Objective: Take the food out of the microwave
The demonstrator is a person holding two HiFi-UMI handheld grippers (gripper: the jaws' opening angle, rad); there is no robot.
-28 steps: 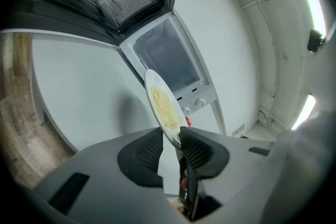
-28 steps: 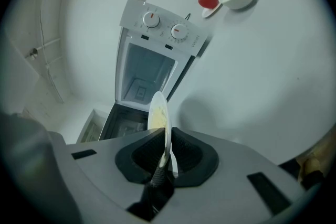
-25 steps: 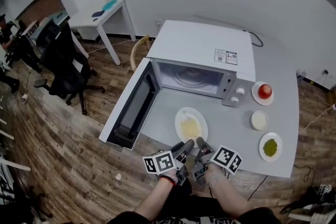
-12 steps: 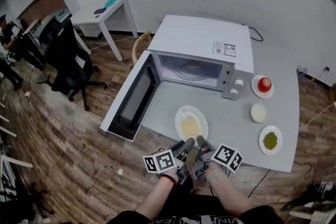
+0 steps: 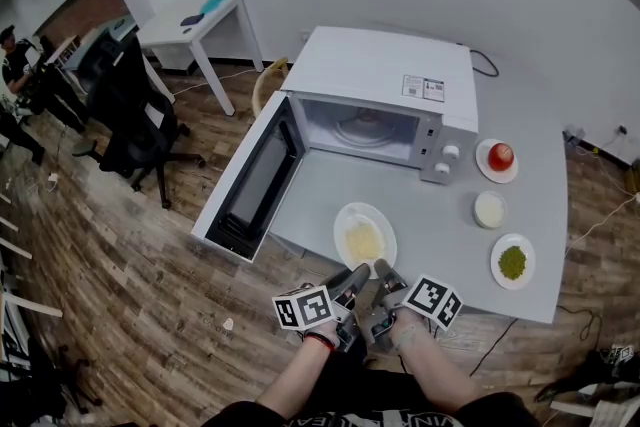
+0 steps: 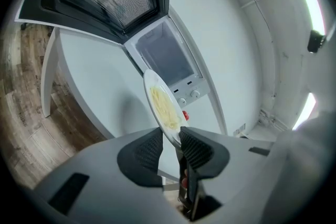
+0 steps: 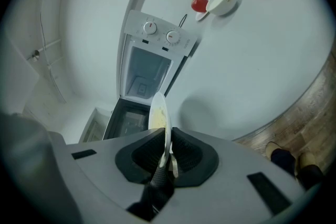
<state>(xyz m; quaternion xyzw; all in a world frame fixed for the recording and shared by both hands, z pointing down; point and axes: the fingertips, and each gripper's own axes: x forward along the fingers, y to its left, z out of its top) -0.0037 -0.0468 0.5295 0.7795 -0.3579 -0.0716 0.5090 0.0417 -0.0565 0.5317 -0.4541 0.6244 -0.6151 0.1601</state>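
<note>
Head view: left tongs (image 5: 354, 277) and right tongs (image 5: 381, 271) clamped on plate (image 5: 364, 237), grey table (image 5: 440, 233), wooden floor (image 5: 140, 255).

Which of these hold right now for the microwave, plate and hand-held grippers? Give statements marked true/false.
1. The door of the white microwave is open. True.
2. The round white plate of yellow noodles sits inside the microwave. False: it is outside, in front of the opening, over the grey table.
3. The left hand-held gripper and the right hand-held gripper each have that plate's rim between their jaws. True.
4. The red tomato shares the white plate of green food. False: it sits on its own small white saucer.
</note>
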